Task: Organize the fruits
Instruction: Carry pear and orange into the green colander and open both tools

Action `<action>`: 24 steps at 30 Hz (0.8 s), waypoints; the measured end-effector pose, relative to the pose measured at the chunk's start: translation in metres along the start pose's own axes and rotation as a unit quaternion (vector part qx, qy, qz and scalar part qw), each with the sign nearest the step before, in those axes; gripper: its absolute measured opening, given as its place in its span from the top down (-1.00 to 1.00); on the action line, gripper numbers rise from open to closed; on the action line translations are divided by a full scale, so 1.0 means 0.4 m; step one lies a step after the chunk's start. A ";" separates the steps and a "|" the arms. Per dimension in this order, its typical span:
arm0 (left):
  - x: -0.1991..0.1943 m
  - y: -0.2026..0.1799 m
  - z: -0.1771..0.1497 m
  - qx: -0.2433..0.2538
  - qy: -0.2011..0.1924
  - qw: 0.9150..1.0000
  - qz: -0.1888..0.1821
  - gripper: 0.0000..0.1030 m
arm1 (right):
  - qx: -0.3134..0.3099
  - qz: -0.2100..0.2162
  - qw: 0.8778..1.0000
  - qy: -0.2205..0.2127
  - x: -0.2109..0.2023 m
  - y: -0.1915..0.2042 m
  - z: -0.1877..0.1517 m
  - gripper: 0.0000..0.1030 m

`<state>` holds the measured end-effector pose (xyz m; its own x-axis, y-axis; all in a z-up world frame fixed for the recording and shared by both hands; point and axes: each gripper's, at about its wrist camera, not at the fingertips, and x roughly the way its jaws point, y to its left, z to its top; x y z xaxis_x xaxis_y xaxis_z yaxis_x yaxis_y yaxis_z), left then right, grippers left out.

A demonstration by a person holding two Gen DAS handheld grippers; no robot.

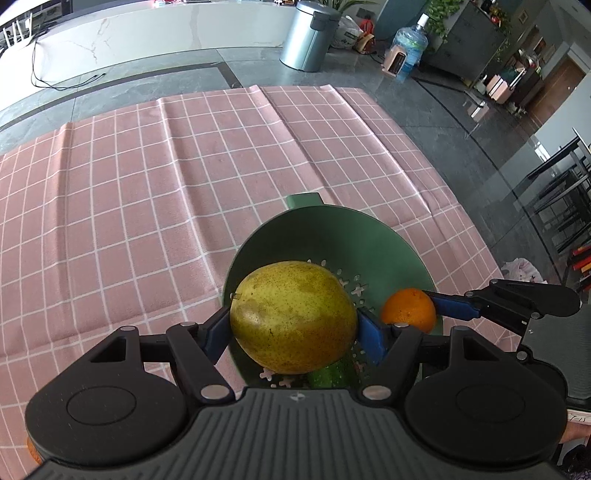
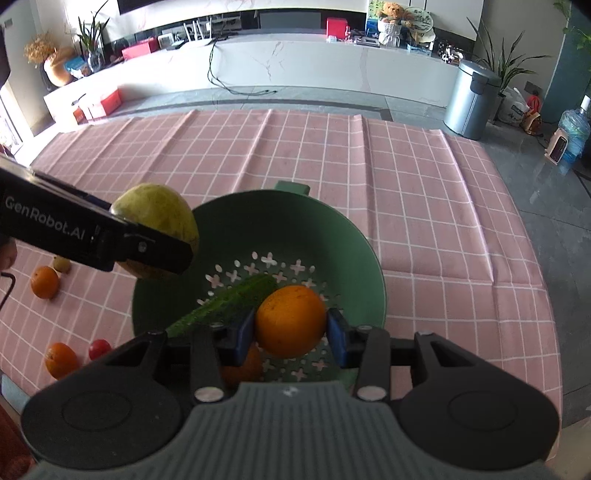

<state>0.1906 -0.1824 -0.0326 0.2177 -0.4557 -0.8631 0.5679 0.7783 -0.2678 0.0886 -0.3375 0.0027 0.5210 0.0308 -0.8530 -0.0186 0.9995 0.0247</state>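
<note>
- Pink checked tablecloth (image 1: 147, 184) covers the table across the left wrist view, with grey stone floor, a steel pedal bin (image 1: 308, 35) and a water bottle (image 1: 410, 46) along the top of the frame.
- At lower centre, the left gripper (image 1: 293, 332) pinches a large yellow-green pear (image 1: 293, 317) between its blue pads, spread wide around the fruit, above the green colander (image 1: 369, 240).
- At right of the frame, the right gripper (image 1: 436, 308) reaches in from the edge with an orange (image 1: 408, 310) at its blue tip, over the colander's right rim; a cucumber (image 1: 328, 374) shows beneath the pear.
- Pink cloth (image 2: 443, 221) fills the middle of the right wrist view too, below a white marble counter (image 2: 295, 66) and the bin (image 2: 471, 99) at upper right.
- At lower centre, the right gripper (image 2: 291, 332) clamps the orange (image 2: 290, 321) between both pads, over the perforated colander (image 2: 362, 251), where the cucumber (image 2: 229, 302) lies slanted and a second orange (image 2: 243, 363) sits under the left finger.
- At left, the left gripper's black finger crosses the pear (image 2: 159, 218), which hangs over the colander's left rim.
- Along the left edge, two loose oranges (image 2: 45, 282), a small greenish fruit (image 2: 62, 264) and a small red fruit (image 2: 99, 349) rest on the cloth, outside the colander.
</note>
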 end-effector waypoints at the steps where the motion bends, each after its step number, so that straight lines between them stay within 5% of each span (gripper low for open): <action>1: 0.012 -0.005 0.008 0.005 0.005 1.000 0.002 -0.57 | -0.005 -0.002 1.000 0.006 0.013 -0.004 0.002 0.25; 7: 0.078 -0.024 0.042 0.041 0.031 0.998 0.046 -0.57 | -0.018 0.000 0.999 0.036 0.075 -0.028 0.012 0.25; 24: 0.116 -0.008 0.046 0.038 0.051 0.998 0.028 -0.58 | -0.085 -0.024 0.994 0.063 0.155 0.003 0.037 0.23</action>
<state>0.2134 -0.2141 -0.0639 0.1717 -0.3625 -0.9160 0.6160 0.7651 -0.1873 0.1335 -0.3342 -0.0422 0.4147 -0.0279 -0.9095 -0.1454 0.9847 -0.0965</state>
